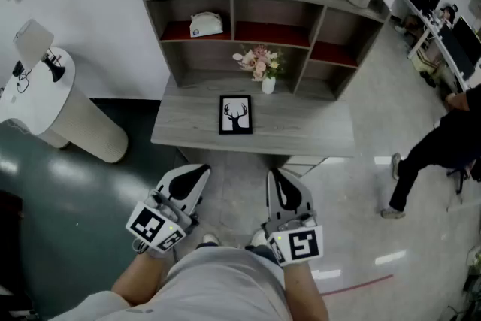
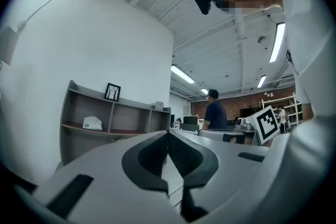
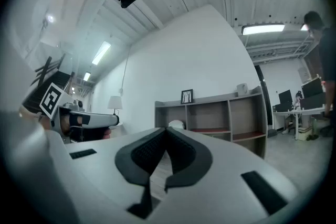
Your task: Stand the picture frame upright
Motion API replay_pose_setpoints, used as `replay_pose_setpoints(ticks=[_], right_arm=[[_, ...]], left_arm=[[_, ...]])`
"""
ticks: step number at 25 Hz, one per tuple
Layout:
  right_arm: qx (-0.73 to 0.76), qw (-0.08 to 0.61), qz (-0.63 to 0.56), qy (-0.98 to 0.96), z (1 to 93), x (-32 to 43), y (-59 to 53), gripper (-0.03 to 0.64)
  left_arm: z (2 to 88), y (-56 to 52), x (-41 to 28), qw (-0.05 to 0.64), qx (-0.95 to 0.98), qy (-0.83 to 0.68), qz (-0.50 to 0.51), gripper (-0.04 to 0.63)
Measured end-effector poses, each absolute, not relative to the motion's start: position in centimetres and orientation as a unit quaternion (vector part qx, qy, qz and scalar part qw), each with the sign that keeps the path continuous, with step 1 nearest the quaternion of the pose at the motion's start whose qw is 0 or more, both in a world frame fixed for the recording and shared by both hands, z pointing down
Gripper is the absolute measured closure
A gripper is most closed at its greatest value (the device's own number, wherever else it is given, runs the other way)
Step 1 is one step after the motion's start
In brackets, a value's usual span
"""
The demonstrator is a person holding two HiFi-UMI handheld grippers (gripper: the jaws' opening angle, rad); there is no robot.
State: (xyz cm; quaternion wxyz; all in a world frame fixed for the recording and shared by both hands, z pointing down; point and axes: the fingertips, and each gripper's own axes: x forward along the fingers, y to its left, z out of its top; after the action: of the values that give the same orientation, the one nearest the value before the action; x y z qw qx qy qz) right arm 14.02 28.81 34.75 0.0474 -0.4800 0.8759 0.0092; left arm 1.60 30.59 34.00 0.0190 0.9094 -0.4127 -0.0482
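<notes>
- Black picture frame with a deer silhouette (image 1: pixel 235 115) lies flat mid-way along the grey wooden desktop (image 1: pixel 316 130); you have not stood it up yet
- Your left gripper (image 1: pixel 197 175) and right gripper (image 1: pixel 276 180) are both closed and empty, short of the desktop's front edge
- Left to do: reach, grip, stand it upright
</notes>
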Motion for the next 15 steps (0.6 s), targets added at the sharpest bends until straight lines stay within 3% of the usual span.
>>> replay_pose_setpoints(ticks=[15], right_arm=[[-0.436, 0.054, 0.002, 0.898, 35.5, 19.2, 27.5, 0.597]], left_arm=[[34.9, 29.1, 7.7, 0.040, 0.908, -0.415, -0.047, 0.580]])
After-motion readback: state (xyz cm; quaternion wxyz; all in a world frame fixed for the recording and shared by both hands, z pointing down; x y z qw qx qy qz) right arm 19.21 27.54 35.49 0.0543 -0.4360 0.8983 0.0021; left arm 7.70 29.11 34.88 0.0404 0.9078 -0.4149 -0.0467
